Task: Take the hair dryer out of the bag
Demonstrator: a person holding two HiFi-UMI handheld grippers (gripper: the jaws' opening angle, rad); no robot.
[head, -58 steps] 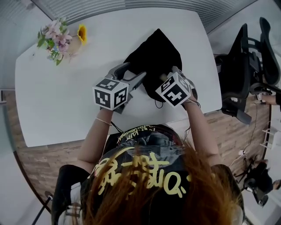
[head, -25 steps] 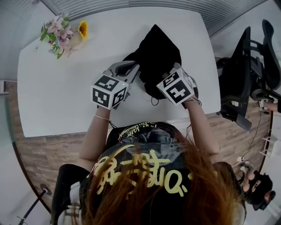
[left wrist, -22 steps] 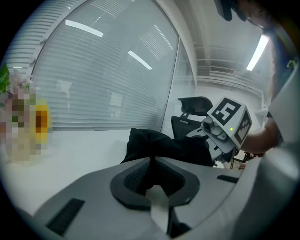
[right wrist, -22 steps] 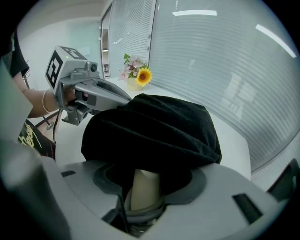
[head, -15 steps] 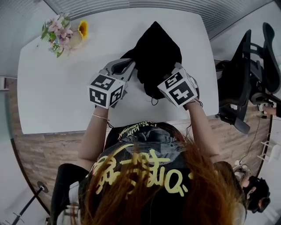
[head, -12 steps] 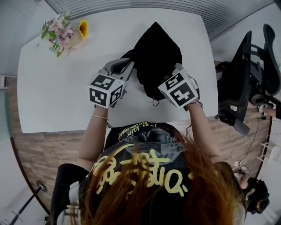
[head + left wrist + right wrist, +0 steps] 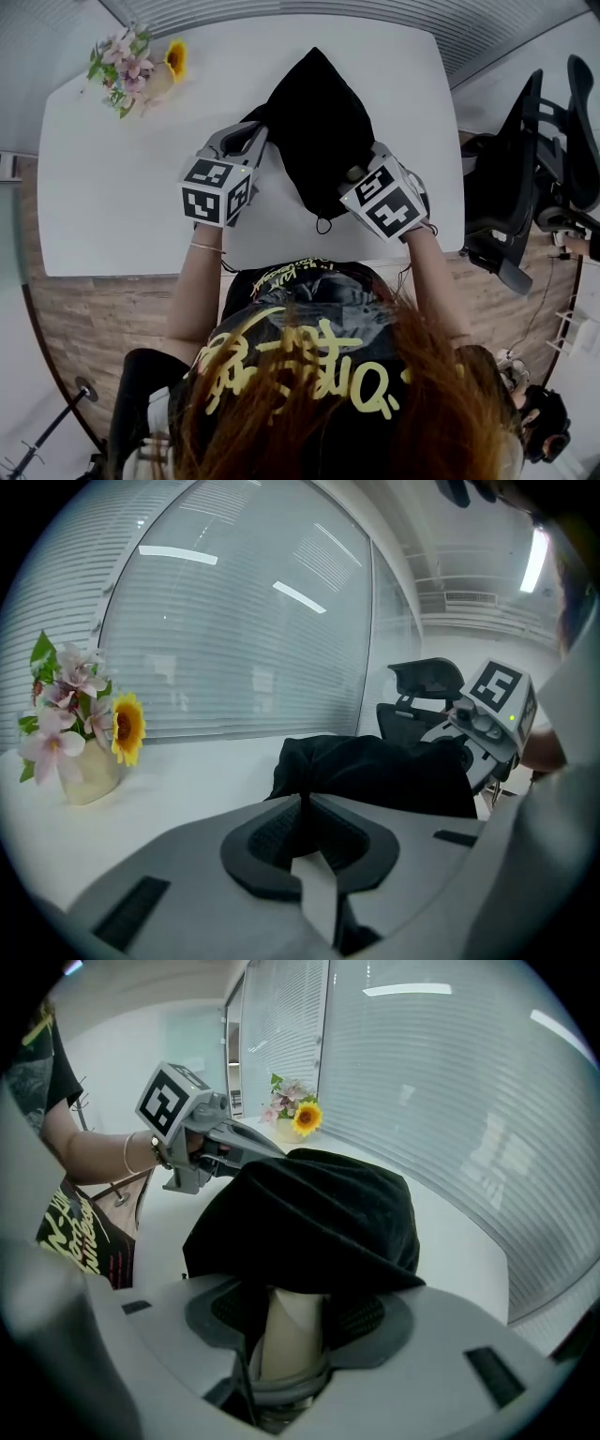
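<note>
Right gripper clamps the cream hair dryer at lower centre, under the bag that the left gripper pinches.

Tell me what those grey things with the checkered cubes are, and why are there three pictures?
A person at a white table holds a tool in each hand: a hand-held gripper with two jaws that pinch like tongs. The cubes are part of the tools. One picture comes from a camera on the person's head, looking down. The other two come from cameras riding on each tool, looking along its jaws. On the table are a black bag and a vase of flowers. The left hand-held gripper pinches the cloth of the bag. The right hand-held gripper is closed on the cream handle of a hair dryer poking out of the bag.
</note>
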